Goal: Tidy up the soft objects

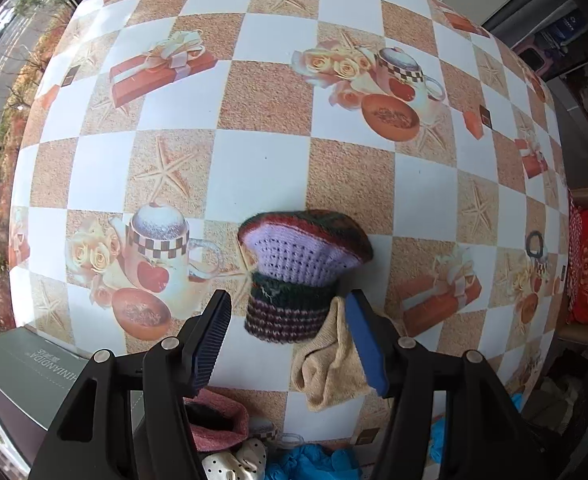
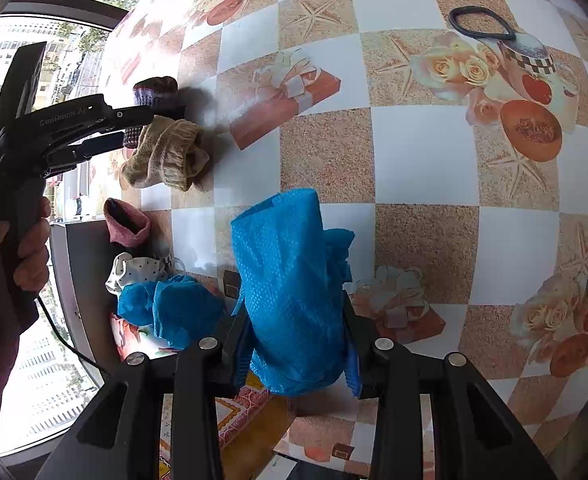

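Note:
In the left wrist view my left gripper (image 1: 289, 340) points down at the table with its jaws open and nothing pinched. Just beyond its fingertips lies a knitted piece (image 1: 306, 272), lilac with a dark striped cuff. A beige sock (image 1: 330, 368) lies crumpled beside the right pad. In the right wrist view my right gripper (image 2: 298, 352) is shut on a blue cloth (image 2: 289, 292), which stands up between its pads above the table. That view also shows the left gripper (image 2: 133, 128) over the beige sock (image 2: 165, 156) and the knitted piece (image 2: 153, 88).
Near the table's edge lie a pink sock (image 2: 125, 220), a white dotted cloth (image 2: 133, 272) and more blue cloths (image 2: 169, 308), beside a grey box (image 1: 21, 368). A black hair band (image 2: 480, 22) lies far off on the checkered tablecloth (image 2: 414, 152). A hand (image 2: 17, 248) holds the left gripper's handle.

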The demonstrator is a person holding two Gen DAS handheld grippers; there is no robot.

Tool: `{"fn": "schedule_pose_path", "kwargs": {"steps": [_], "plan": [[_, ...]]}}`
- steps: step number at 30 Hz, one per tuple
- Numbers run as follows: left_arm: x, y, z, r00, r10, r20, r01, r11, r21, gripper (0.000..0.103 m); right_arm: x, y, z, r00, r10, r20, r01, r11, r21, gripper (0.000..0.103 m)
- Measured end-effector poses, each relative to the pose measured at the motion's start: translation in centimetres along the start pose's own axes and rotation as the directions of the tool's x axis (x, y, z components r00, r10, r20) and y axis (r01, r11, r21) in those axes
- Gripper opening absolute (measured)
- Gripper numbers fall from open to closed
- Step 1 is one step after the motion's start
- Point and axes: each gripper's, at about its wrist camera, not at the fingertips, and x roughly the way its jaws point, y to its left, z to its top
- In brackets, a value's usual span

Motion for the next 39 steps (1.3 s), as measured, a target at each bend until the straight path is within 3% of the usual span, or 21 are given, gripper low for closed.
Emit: {"fn": "schedule_pose_path", "kwargs": {"steps": [4,9,11,12,15,20,24,26,31,36,39], "plan": [[0.4,0.1,1.2,1.000,0.006,-0.012,-0.006,1.000,0.012,0.071,-0.3,-0.4,-0.2,1.000,0.012,0.008,-0.012,1.000,0.011,0.038],[3.3,-1.4,2.0,0.996,0.041,-0.081,-0.035,0.997,0.075,0.072,-1.1,-1.0,-0.4,1.000,0.017,0.026,-0.017,1.000,0.025,0.038],[3.8,-1.6,1.9,0.995,0.046,-0.088,-0.040,0.997,0.073,0.060,-1.5,-1.3,-0.6,0.999,0.016,0.036,-0.017,0.999,0.031,0.038],[3.5,-1.7,1.9,0.997,0.058,-0.060,-0.054,0.995,0.080,0.045,-1.8,-1.6,-0.6,0.999,0.013,0.041,-0.014,0.999,0.036,0.038],[2.6,-1.6,1.7,0.999,0.026,-0.037,-0.024,0.997,0.069,0.039,-2.4,-2.1,-1.0,0.998,0.005,0.061,-0.009,0.998,0.057,0.038],[-1.4,-1.2,0.6,0.996,0.034,0.078,-0.039,0.997,0.061,0.039,-3.5,-2.6,-1.8,0.997,-0.001,0.082,-0.005,0.997,0.073,0.038],[-4.7,-0.1,0.0,0.987,-0.033,0.157,0.030,0.999,0.024,0.040,-3.8,-2.9,-2.3,0.997,-0.005,0.071,0.000,0.998,0.060,0.038],[-6.0,-0.1,-0.7,0.981,-0.033,0.193,0.029,0.999,0.025,0.040,-3.9,-3.0,-2.5,0.998,-0.001,0.065,-0.003,0.998,0.055,0.038],[-9.9,-2.7,-2.4,0.947,-0.049,0.316,0.022,0.996,0.088,0.040,-4.3,-2.6,-3.1,0.998,0.014,0.063,-0.016,0.999,0.028,0.038],[-12.2,-3.3,-3.2,0.929,-0.189,0.318,0.166,0.981,0.099,0.054,-5.0,-2.8,-3.5,0.998,0.032,0.060,-0.034,0.999,0.017,0.038],[-11.4,-3.4,-2.4,0.934,-0.216,0.284,0.208,0.976,0.057,0.054,-5.2,-3.2,-3.7,0.998,0.039,0.058,-0.040,0.999,0.020,0.038]]}}
